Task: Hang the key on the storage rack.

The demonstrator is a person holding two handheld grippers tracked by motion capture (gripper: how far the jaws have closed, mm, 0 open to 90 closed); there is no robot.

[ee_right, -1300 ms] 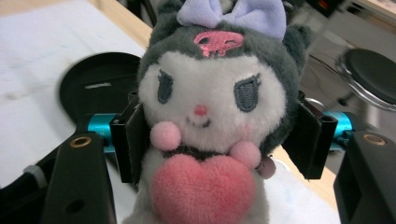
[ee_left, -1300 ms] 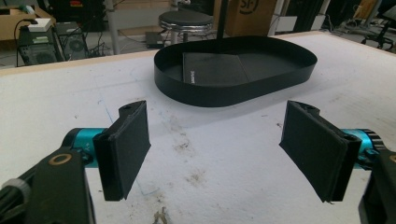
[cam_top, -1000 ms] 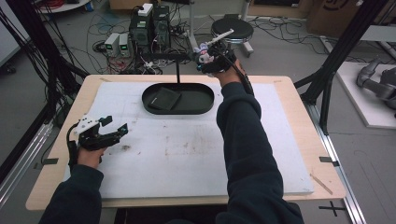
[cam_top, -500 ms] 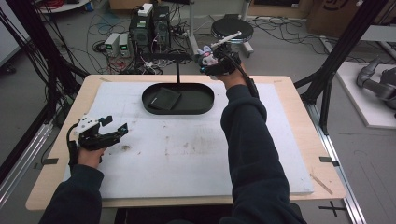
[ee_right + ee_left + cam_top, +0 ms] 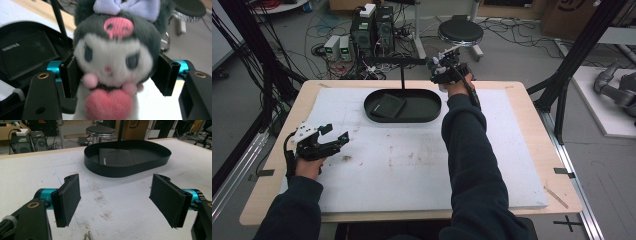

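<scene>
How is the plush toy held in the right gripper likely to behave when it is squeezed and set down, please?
The plush toy looks soft and furry, so it probably squashes between the right gripper's pads rather than slipping. It seems light for its size. With its big rounded head, it may flop or tip over once set down in the black tray.

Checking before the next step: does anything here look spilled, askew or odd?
Nothing spilled or damaged. The white mat carries brownish smudges near its middle. The black tray sits flat, and the plush toy is upright in the right gripper.
</scene>
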